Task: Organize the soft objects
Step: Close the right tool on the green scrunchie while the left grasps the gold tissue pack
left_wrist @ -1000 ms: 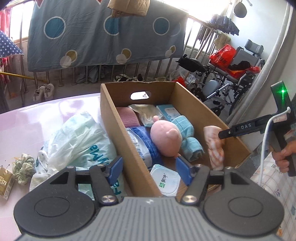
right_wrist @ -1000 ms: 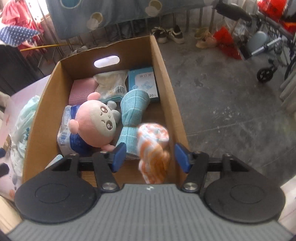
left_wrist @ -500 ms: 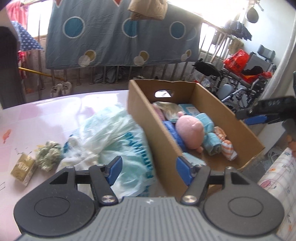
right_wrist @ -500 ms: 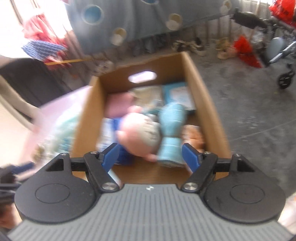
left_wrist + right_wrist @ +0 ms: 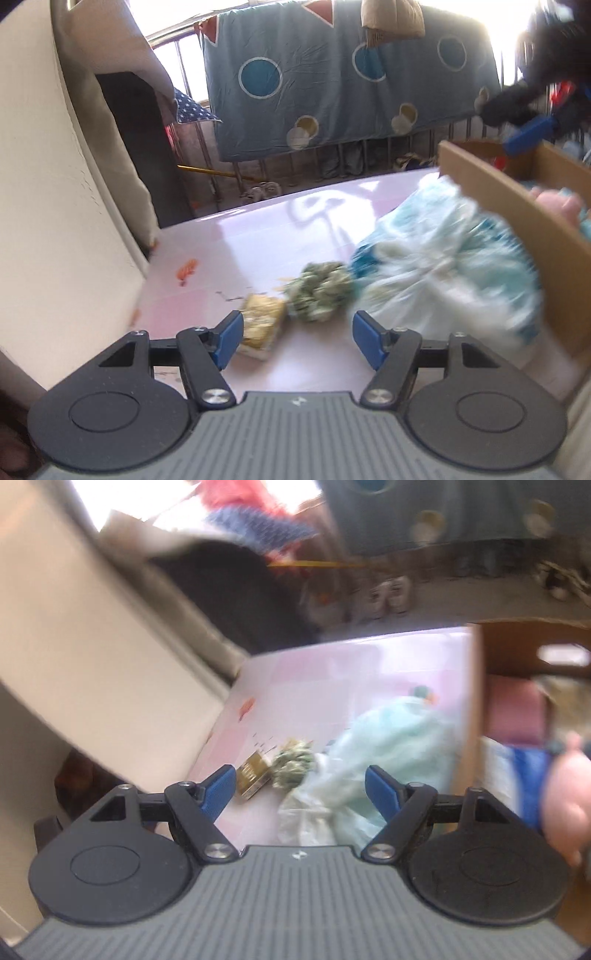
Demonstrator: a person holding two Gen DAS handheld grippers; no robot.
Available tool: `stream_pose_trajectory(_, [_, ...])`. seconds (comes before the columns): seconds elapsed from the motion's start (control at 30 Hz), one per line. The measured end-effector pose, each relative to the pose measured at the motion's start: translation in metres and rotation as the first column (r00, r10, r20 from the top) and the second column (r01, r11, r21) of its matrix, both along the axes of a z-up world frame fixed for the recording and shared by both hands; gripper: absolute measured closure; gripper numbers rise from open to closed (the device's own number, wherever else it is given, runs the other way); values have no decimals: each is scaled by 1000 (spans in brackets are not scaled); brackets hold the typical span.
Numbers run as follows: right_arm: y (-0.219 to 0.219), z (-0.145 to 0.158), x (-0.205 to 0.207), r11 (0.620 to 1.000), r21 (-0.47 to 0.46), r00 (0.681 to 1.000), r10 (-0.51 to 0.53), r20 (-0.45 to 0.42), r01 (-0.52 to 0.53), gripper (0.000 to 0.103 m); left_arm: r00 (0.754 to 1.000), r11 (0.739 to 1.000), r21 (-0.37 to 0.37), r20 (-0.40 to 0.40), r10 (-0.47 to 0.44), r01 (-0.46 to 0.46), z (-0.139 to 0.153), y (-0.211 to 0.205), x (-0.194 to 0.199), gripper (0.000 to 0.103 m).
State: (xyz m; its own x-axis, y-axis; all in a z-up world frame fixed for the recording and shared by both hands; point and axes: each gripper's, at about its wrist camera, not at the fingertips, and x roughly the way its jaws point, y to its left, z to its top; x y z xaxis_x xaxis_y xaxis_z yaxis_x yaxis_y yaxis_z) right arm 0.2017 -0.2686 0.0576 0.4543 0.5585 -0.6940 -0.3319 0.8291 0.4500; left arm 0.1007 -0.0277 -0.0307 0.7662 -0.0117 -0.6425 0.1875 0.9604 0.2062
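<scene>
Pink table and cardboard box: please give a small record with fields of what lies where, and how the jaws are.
table: pink table
loose on table: green scrunchie, yellow packet, plastic bag
box: cardboard box, beside the bag
in box: pink plush toy
left gripper: jaws open, empty
right gripper: jaws open, empty, just opened further

The left gripper, jaws apart and empty, hangs above a green scrunchie beside a plastic bag.

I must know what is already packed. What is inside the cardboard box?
In the cardboard box: a pink plush toy, a pink pad, a blue-and-white pack. The rest is out of frame.
</scene>
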Motion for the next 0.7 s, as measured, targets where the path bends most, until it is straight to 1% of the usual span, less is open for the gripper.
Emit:
stream_pose_trajectory(0.07, [45, -6, 20, 993, -71, 995, 100, 6, -100, 20, 1000, 999, 43, -10, -20, 21, -9, 12, 11, 31])
stream_pose_trajectory(0.13, [87, -17, 40, 969, -157, 981, 194, 3, -191, 19, 998, 997, 53, -27, -52, 53, -18, 20, 23, 28])
stream_pose_trajectory(0.17, [106, -23, 48, 951, -204, 971, 239, 3, -233, 18, 997, 996, 54, -35, -69, 71, -23, 23, 30, 25])
stream_pose_trajectory(0.23, [142, -40, 67, 901, -295, 944, 331, -7, -318, 17, 994, 993, 58, -51, -96, 99, -33, 27, 43, 22])
stream_pose_trajectory(0.33, [180, -68, 89, 833, -384, 909, 414, -46, -398, 17, 989, 991, 54, -90, -116, 121, -52, 31, 64, 22])
stream_pose_trajectory(0.37, [189, -80, 97, 817, -400, 901, 430, -59, -416, 17, 988, 992, 47, -104, -115, 121, -57, 33, 72, 22])
stream_pose_trajectory(0.43, [198, -99, 109, 798, -414, 892, 443, -89, -438, 17, 985, 993, 29, -135, -111, 116, -66, 38, 86, 22])
stream_pose_trajectory(0.57, [204, -126, 127, 796, -384, 882, 450, -141, -467, 17, 971, 994, -25, -211, -108, 105, -82, 46, 109, 23])
stream_pose_trajectory(0.7, [205, -150, 140, 799, -369, 880, 437, -186, -475, 19, 966, 996, -33, -244, -88, 82, -91, 50, 119, 29])
